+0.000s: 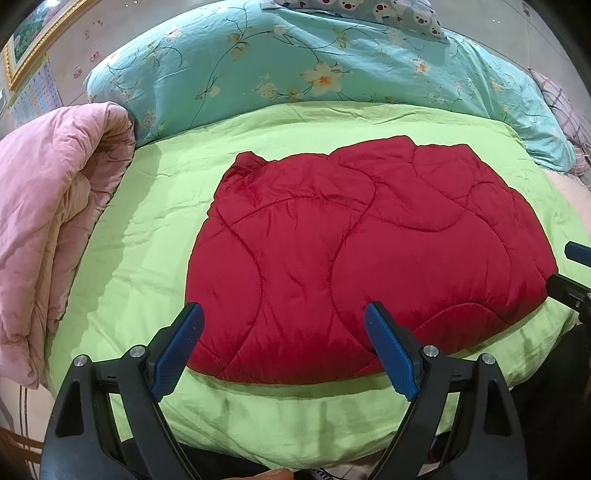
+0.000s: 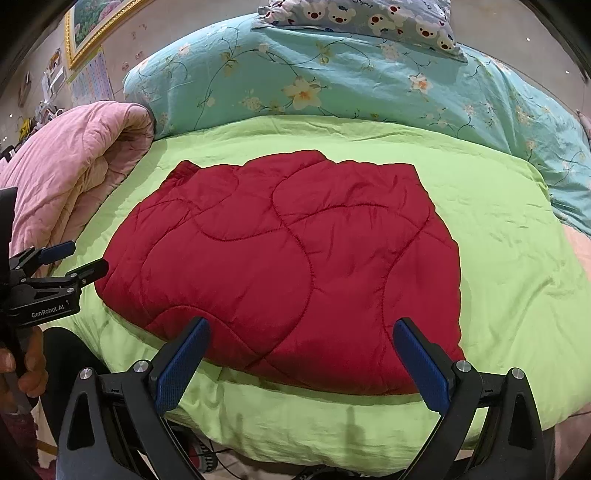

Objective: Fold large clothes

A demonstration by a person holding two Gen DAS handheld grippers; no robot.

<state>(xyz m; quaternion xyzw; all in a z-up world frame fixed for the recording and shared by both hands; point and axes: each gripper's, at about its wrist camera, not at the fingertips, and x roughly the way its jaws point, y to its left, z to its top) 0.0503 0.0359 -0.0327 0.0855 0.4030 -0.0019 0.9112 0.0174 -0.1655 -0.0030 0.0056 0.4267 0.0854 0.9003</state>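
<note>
Beyond both spread tools [image 1: 283, 314] [image 2: 301, 328] lies the red jacket [image 1: 369, 258], seemingly untouched.

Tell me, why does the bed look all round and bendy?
Both wrist views are fisheye, so the green bedspread bulges and corners go dark; left wrist view: the red quilted garment is sharp, evenly lit; right wrist view: soft shadow under its near edge.

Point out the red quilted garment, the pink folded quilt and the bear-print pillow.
red quilted garment [image 1: 369, 251]: left wrist view, middle of its stitched top surface.
pink folded quilt [image 1: 51, 221]: left wrist view, upper face of the fold.
bear-print pillow [image 2: 369, 16]: right wrist view, its printed front.
</note>
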